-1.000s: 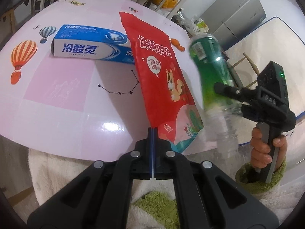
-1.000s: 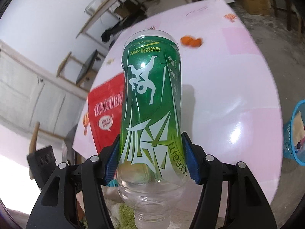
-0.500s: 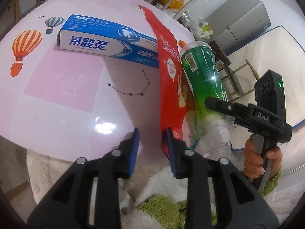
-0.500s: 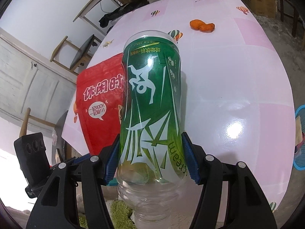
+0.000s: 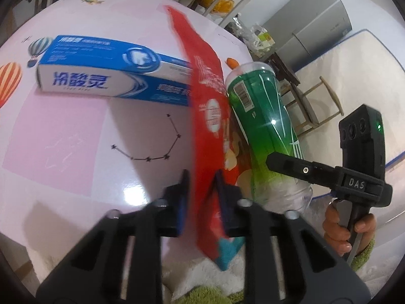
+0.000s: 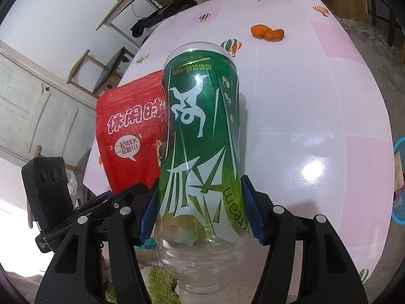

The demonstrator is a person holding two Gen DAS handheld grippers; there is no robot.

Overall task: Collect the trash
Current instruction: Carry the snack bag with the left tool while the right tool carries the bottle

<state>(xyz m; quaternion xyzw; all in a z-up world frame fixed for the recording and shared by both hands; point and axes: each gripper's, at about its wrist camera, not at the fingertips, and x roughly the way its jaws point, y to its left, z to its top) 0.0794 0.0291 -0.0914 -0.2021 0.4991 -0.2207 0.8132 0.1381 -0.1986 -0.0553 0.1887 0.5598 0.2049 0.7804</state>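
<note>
The red snack bag (image 5: 206,116) stands edge-on between the left gripper (image 5: 200,185)'s closing, not-yet-pinching jaws, the green bottle (image 6: 202,139) is clamped upside-down in the right gripper (image 6: 201,210); grasping step—next, firm pinch before lifting.

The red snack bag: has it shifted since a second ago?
Yes. The red snack bag has swung from face-on to edge-on in the left wrist view, and now covers less of the blue toothpaste box lying on the table.

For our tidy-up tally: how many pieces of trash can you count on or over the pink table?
4: red snack bag between left jaws; green bottle in right grip; toothpaste box lying flat; orange peel far side. Others may be hidden.
</note>
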